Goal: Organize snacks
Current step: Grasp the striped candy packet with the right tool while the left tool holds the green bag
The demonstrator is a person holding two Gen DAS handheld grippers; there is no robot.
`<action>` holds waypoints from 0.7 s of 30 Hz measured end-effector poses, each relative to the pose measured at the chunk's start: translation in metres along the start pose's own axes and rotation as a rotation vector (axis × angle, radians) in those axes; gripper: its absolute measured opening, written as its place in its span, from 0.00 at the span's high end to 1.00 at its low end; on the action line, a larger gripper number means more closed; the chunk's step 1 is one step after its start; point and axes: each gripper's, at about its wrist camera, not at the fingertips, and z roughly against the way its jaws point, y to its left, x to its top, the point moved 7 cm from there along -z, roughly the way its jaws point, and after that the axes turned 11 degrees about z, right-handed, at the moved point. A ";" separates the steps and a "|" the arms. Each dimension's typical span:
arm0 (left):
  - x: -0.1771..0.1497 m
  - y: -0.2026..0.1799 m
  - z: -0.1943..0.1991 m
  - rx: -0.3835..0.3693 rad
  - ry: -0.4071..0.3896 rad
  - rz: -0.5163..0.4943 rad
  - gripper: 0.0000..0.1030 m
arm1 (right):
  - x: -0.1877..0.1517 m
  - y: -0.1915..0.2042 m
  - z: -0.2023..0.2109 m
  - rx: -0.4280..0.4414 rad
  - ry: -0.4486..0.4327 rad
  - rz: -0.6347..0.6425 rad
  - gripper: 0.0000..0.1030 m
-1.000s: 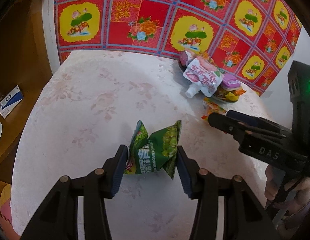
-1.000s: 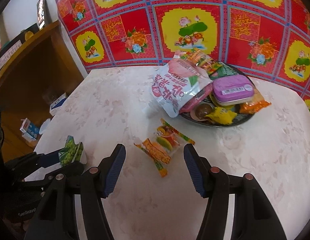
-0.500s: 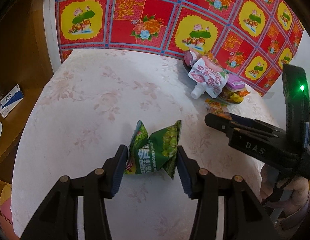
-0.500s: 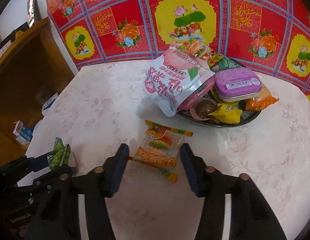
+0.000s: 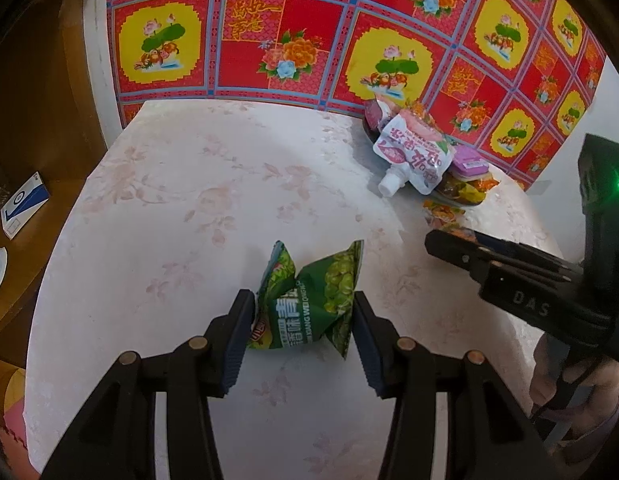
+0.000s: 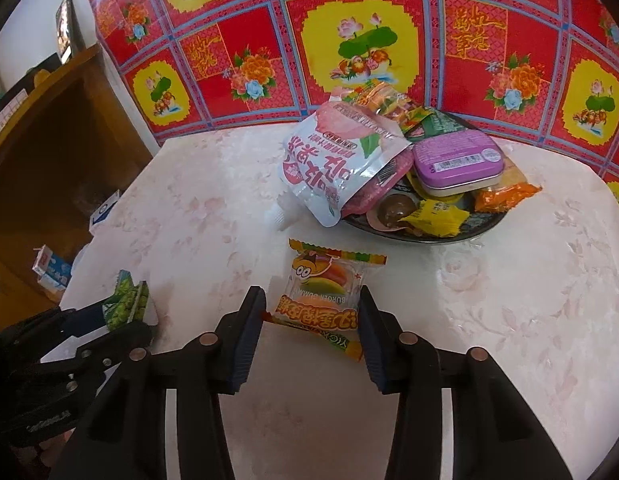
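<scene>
A green pea snack packet [image 5: 309, 300] stands between the pads of my left gripper [image 5: 301, 320], which is shut on its two sides just over the pale flowered tabletop [image 5: 189, 220]. An orange burger-gummy packet [image 6: 321, 288] lies flat on the table. My right gripper [image 6: 311, 312] straddles it with jaws closing, and both pads touch its edges. A little behind it sits a dark plate [image 6: 429, 238] heaped with snacks: a pink spouted pouch [image 6: 337, 160], a purple tin [image 6: 453, 160] and several small wrapped sweets. In the right wrist view the green packet [image 6: 127, 300] shows at the far left.
Red and yellow flowered cloth [image 6: 369, 40] hangs right behind the table. A brown wooden shelf [image 6: 49, 152] with small blue-and-white boxes [image 6: 51, 270] stands to the left of the table's rounded edge. A person's hand [image 5: 569, 380] holds the right gripper's handle.
The right gripper came forward over the gummy packet and narrowed its jaws around it; the packet now lies square between the pads. The left gripper and green packet kept still.
</scene>
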 end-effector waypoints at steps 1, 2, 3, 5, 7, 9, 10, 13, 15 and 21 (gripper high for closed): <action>0.000 -0.001 0.000 -0.002 0.000 -0.002 0.51 | 0.000 -0.001 0.003 0.001 -0.005 0.000 0.55; 0.000 -0.003 0.000 -0.002 0.000 -0.005 0.51 | 0.000 -0.001 0.005 0.002 -0.008 -0.001 0.55; 0.000 -0.005 0.000 -0.003 0.000 -0.009 0.51 | -0.001 -0.002 0.008 0.005 -0.012 -0.001 0.55; 0.000 -0.008 0.000 -0.004 0.002 -0.017 0.51 | -0.002 -0.003 0.013 0.006 -0.017 -0.002 0.55; 0.000 -0.011 0.000 -0.006 0.002 -0.021 0.51 | -0.003 -0.005 0.016 0.007 -0.021 -0.006 0.55; 0.000 -0.014 -0.001 -0.008 0.002 -0.028 0.51 | -0.006 -0.008 0.020 0.007 -0.022 -0.014 0.55; 0.000 -0.016 -0.001 -0.009 0.001 -0.031 0.51 | -0.007 -0.010 0.022 0.007 -0.022 -0.016 0.55; 0.001 -0.023 -0.001 -0.014 0.000 -0.043 0.51 | -0.010 -0.014 0.026 0.001 -0.022 -0.023 0.55; 0.002 -0.028 -0.001 -0.017 0.000 -0.050 0.51 | -0.013 -0.018 0.028 -0.003 -0.021 -0.028 0.55; 0.005 -0.044 -0.001 -0.030 -0.006 -0.078 0.51 | -0.018 -0.028 0.034 -0.025 -0.019 -0.045 0.55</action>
